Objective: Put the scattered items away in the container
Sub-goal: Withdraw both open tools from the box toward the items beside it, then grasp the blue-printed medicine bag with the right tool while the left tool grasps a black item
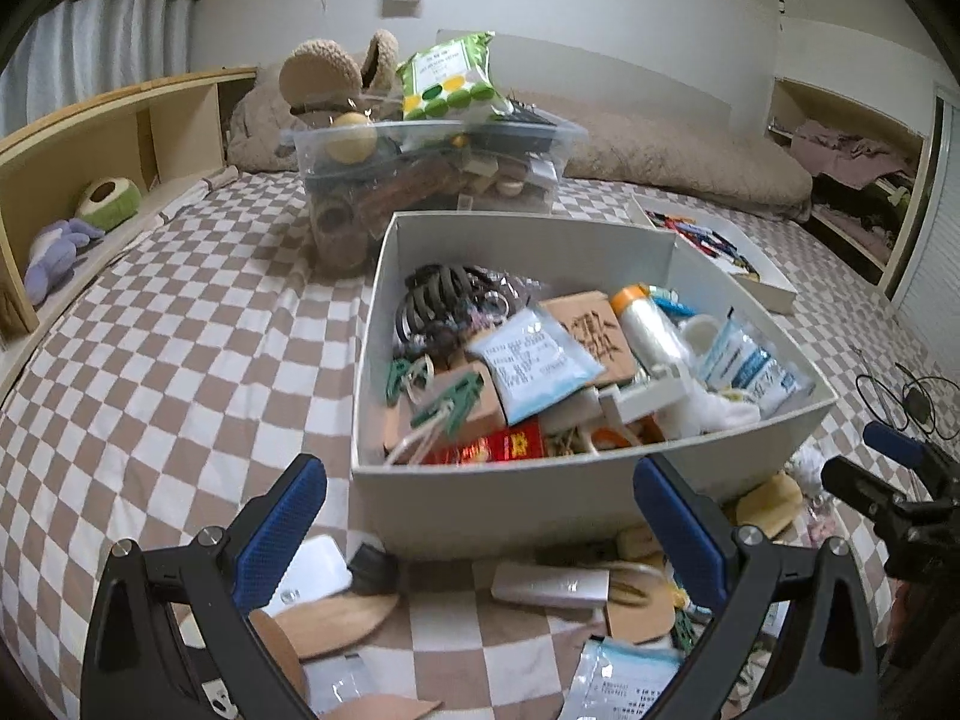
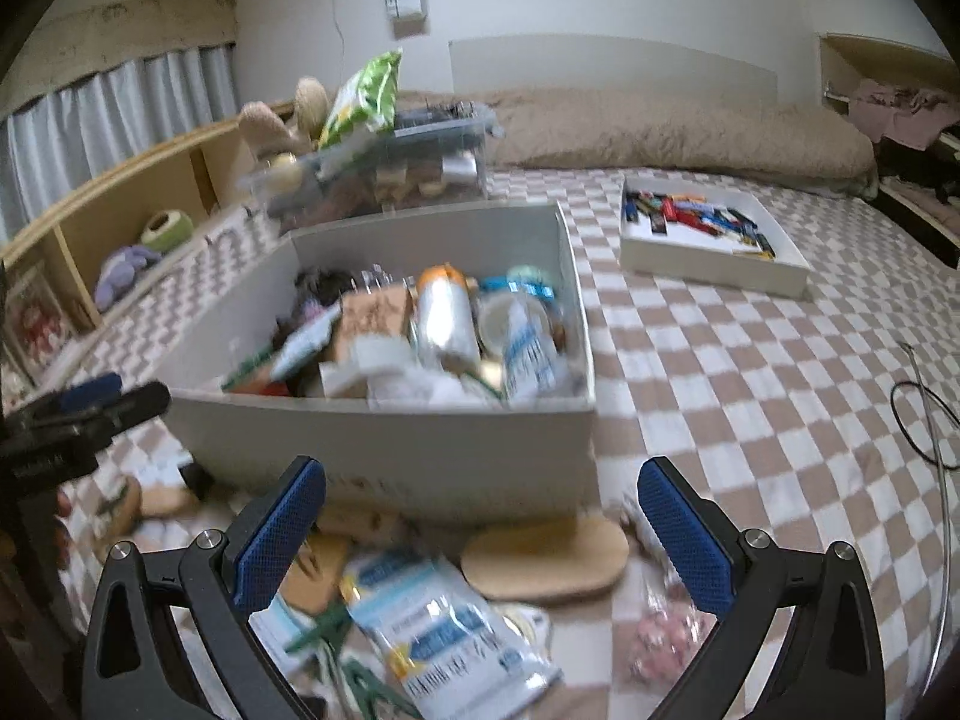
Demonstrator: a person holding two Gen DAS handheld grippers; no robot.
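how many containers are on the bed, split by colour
White: 2, the deep white open box of odds and ends and the shallow white tray of small packets
Clear: 1, the clear plastic tub piled with things
Total: 3

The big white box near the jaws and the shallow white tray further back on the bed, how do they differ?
The big white box has tall walls; the shallow white tray has low ones. The box is heaped with mixed items, packets, clips and a wrapped roll, while the tray holds a single layer of small colourful packets with bare floor showing. The box sits closer; the tray sits further back to its right. Both are white, open-topped and rest on the checkered bedsheet.
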